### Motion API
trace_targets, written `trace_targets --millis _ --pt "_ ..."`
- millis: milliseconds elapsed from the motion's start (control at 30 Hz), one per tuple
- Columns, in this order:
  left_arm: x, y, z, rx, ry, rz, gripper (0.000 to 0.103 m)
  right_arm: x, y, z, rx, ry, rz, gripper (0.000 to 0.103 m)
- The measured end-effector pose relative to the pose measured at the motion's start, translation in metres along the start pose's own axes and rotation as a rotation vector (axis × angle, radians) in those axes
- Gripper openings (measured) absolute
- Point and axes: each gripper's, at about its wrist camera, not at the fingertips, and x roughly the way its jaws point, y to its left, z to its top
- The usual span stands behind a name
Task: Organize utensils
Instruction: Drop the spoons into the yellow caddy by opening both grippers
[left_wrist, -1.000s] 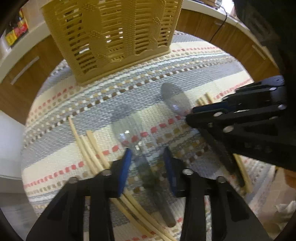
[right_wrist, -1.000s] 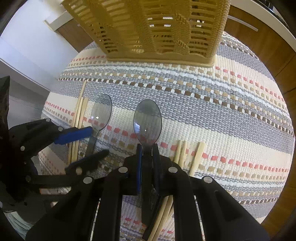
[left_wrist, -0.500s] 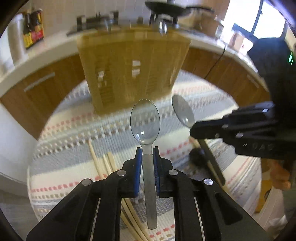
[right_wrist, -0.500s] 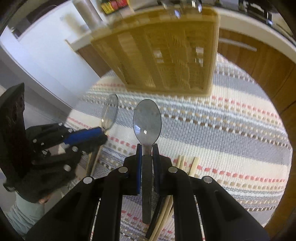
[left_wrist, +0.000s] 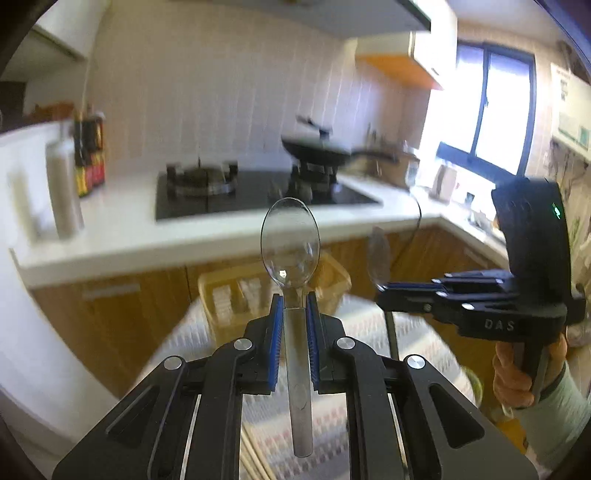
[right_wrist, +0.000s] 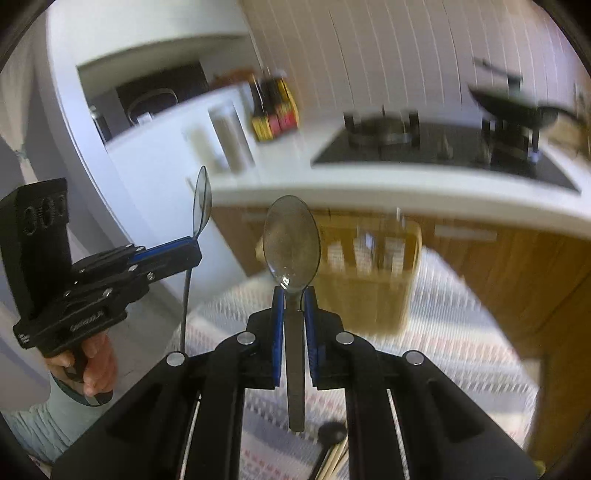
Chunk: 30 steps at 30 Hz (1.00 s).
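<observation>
My left gripper (left_wrist: 294, 306) is shut on the handle of a clear plastic spoon (left_wrist: 290, 240), bowl pointing up, high above the table. My right gripper (right_wrist: 294, 299) is shut on a second clear spoon (right_wrist: 291, 240) the same way. Each gripper shows in the other's view: the right gripper (left_wrist: 384, 291) with its spoon (left_wrist: 379, 254), the left gripper (right_wrist: 192, 247) with its spoon (right_wrist: 201, 201). The tan slotted basket (left_wrist: 229, 295) stands below on the striped mat (left_wrist: 332, 413); it also shows in the right wrist view (right_wrist: 369, 273). Wooden chopsticks (right_wrist: 332, 461) lie on the mat.
A white counter (left_wrist: 184, 236) with a black gas hob (left_wrist: 221, 195) and a pan (left_wrist: 317, 147) runs behind. Sauce bottles (right_wrist: 273, 110) and a white cylinder (left_wrist: 64, 192) stand on it. Wood cabinet doors (right_wrist: 517, 277) are below. A black round thing (right_wrist: 332, 432) lies by the chopsticks.
The left gripper closed on its spoon on the mat. Both grippers then lifted their spoons up and tilted, so the views swung from the mat to the counter.
</observation>
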Motion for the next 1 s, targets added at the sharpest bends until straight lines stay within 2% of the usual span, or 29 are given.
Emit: trace_targets --millis 133,367,467,567,800,1000 --pt "-0.002 0.008 0.02 0.002 -0.069 0.05 0.01 -0.002 0.006 0.025 -0.041 -0.095 -0.037 0.009" --pt "0.004 0.034 0.042 -0.037 -0.202 0.055 0.01 0.001 0.004 0.056 -0.089 -0.245 -0.131 0.009" --pt "0.011 0.039 0.044 -0.021 -0.288 0.071 0.01 0.007 0.001 0.061 -0.102 -0.309 -0.184 0.009" --pt "0.02 0.039 0.044 0.01 -0.331 0.109 0.01 0.016 -0.009 0.062 -0.101 -0.356 -0.215 0.009" --pt "0.047 0.042 0.031 0.013 -0.396 0.101 0.01 0.049 -0.038 0.056 -0.094 -0.385 -0.247 0.009" --pt "0.068 0.056 0.022 -0.028 -0.394 0.082 0.011 0.074 -0.062 0.045 -0.076 -0.366 -0.235 0.009"
